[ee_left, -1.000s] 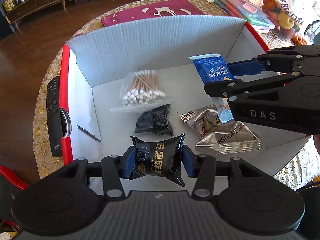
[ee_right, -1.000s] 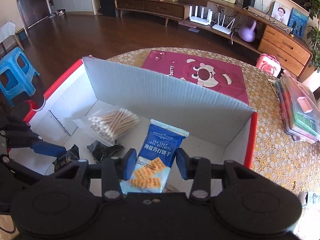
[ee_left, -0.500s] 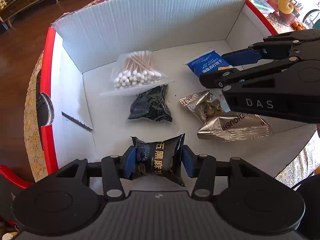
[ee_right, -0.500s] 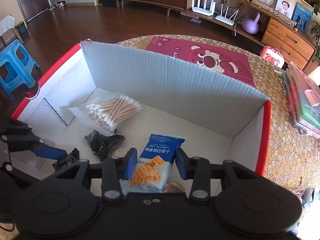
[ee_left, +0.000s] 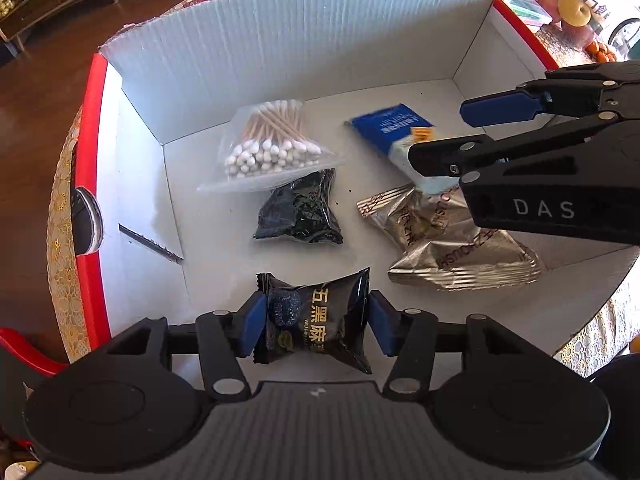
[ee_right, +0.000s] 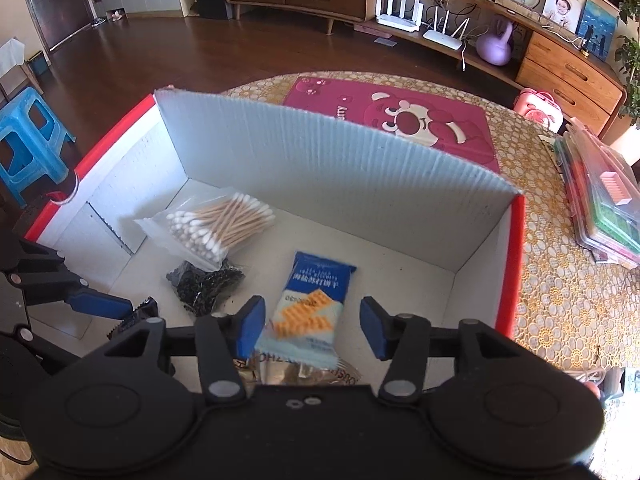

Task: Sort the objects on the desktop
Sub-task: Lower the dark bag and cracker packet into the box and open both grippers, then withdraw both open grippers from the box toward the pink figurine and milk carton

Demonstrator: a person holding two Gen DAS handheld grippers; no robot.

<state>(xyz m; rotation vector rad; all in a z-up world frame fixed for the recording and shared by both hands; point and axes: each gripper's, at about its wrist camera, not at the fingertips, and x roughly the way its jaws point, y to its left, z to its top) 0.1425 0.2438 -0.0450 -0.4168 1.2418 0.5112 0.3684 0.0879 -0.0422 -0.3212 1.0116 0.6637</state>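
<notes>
Low in the left wrist frame, the left gripper [ee_left: 314, 322] clamps a black snack packet [ee_left: 316, 322] over the white box [ee_left: 280, 40]. At lower centre of the right wrist frame, the right gripper [ee_right: 312, 326] stands spread wide, empty, above the blue biscuit packet [ee_right: 310, 304] lying on the box floor.

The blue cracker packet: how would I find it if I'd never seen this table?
Look inside the red-edged cardboard box. The blue cracker packet lies flat on the floor, right of the cotton swabs. It alone is blue and white, with orange crackers pictured.
</notes>
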